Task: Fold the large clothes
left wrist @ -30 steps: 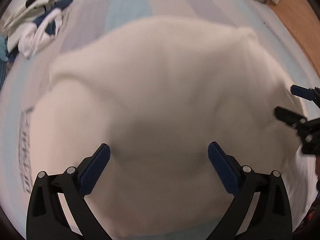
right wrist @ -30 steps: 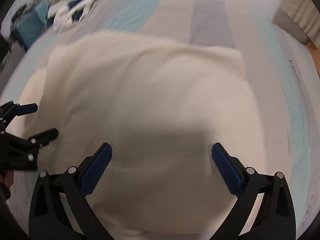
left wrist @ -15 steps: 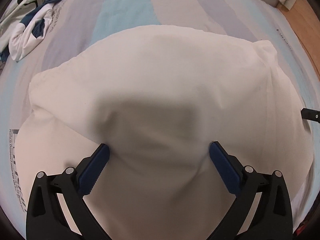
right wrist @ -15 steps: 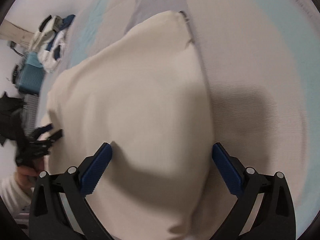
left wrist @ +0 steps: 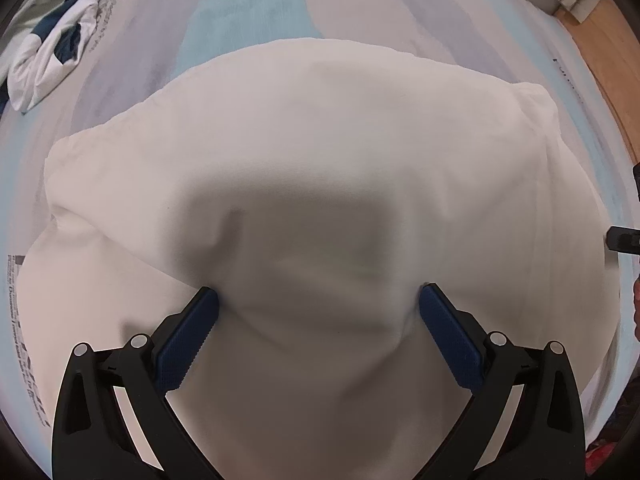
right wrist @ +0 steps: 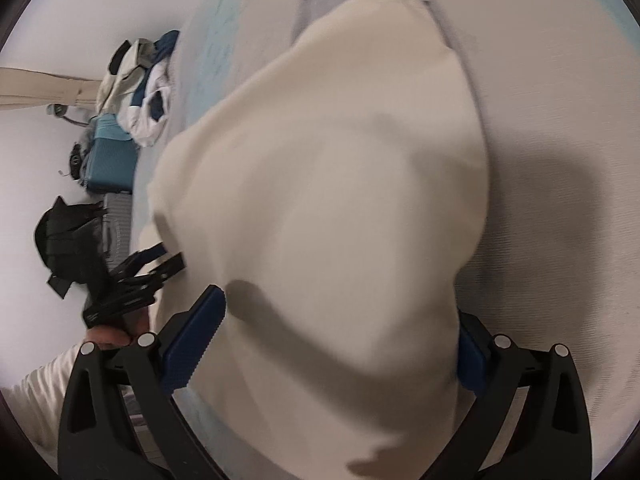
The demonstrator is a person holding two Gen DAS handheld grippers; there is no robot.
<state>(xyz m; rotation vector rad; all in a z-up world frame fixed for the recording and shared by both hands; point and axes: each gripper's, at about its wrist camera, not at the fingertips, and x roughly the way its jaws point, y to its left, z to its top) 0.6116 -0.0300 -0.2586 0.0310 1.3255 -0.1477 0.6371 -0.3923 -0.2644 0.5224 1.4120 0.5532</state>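
Note:
A large cream garment [left wrist: 320, 152] lies folded on the striped bed and fills the left wrist view. My left gripper [left wrist: 318, 312] is open, its blue-padded fingers [left wrist: 192, 332] spread over the garment's near part with cloth between them. In the right wrist view the same garment [right wrist: 340, 160] is seen tilted. My right gripper [right wrist: 340, 340] is open, and the cloth covers most of its right pad. The left gripper also shows in the right wrist view [right wrist: 160, 260] at the garment's left edge.
A pile of white and navy clothes [left wrist: 52, 40] lies at the bed's far left and also shows in the right wrist view [right wrist: 144, 88]. A teal case [right wrist: 110, 156] and a black bag [right wrist: 68, 240] stand beside the bed. Wood floor [left wrist: 600, 52] runs along the right.
The left gripper has moved closer and lower over the garment. The right gripper has swung to the garment's right edge and rolled, so its view is tilted. Both have stayed open.

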